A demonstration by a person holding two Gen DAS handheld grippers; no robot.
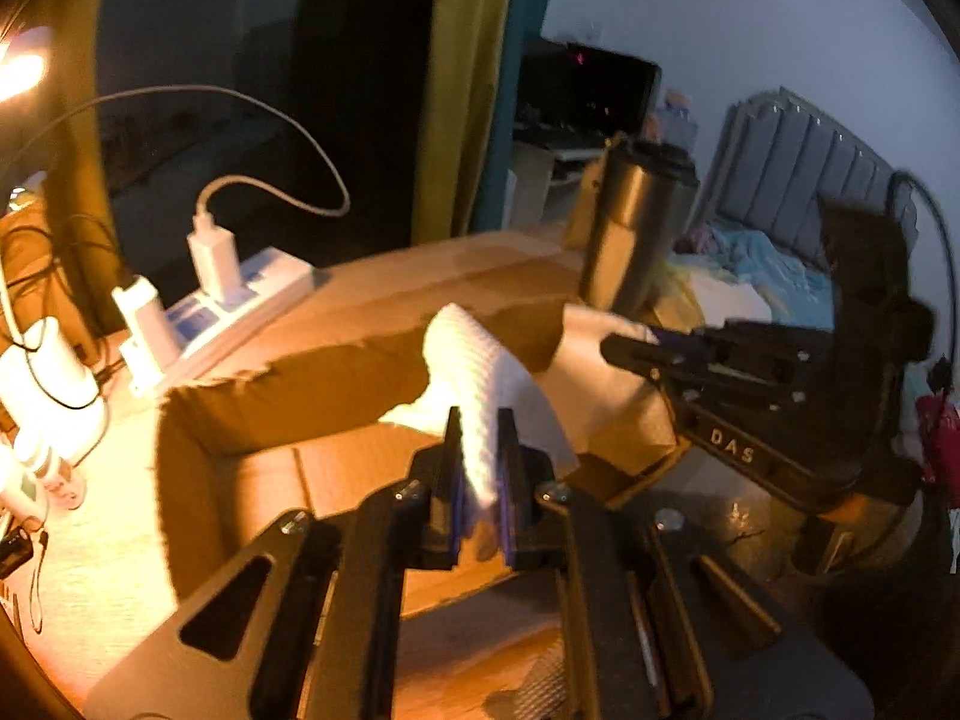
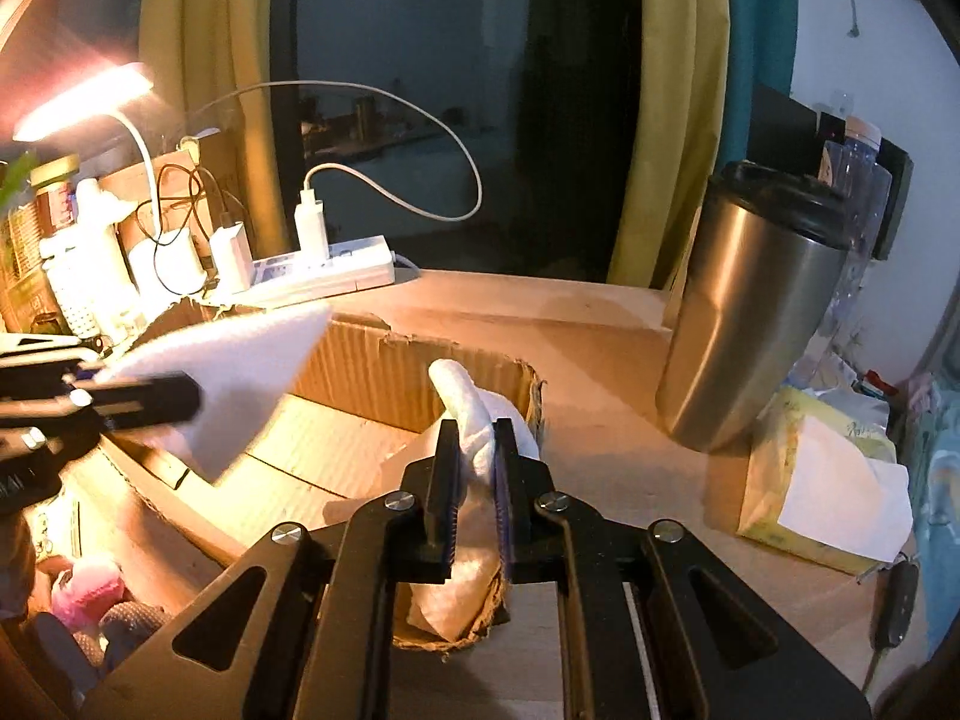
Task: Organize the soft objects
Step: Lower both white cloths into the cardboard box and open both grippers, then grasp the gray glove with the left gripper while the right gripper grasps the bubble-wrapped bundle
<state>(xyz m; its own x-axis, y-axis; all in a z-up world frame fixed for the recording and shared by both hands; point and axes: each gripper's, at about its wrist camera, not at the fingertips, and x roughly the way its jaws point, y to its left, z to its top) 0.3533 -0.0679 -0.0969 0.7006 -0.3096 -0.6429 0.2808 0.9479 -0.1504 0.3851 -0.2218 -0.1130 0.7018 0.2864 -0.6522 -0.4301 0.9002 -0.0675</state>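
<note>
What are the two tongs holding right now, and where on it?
Each tongs pinches a white textured tissue above the open cardboard box: the left tongs grip theirs at its lower end, the right tongs grip theirs mid-length.

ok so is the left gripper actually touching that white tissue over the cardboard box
Touching. The left wrist view shows the left gripper with both fingers pressed against the white tissue, pinching it above the cardboard box.

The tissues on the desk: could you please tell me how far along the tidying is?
Done: hard to tell; no tissue clearly lies settled in the cardboard box.

In hand: the left gripper and the right gripper each pinch a white tissue above the open box.

Left: releasing both into the box. The tissue pack beside the steel cup stays outside.
</note>
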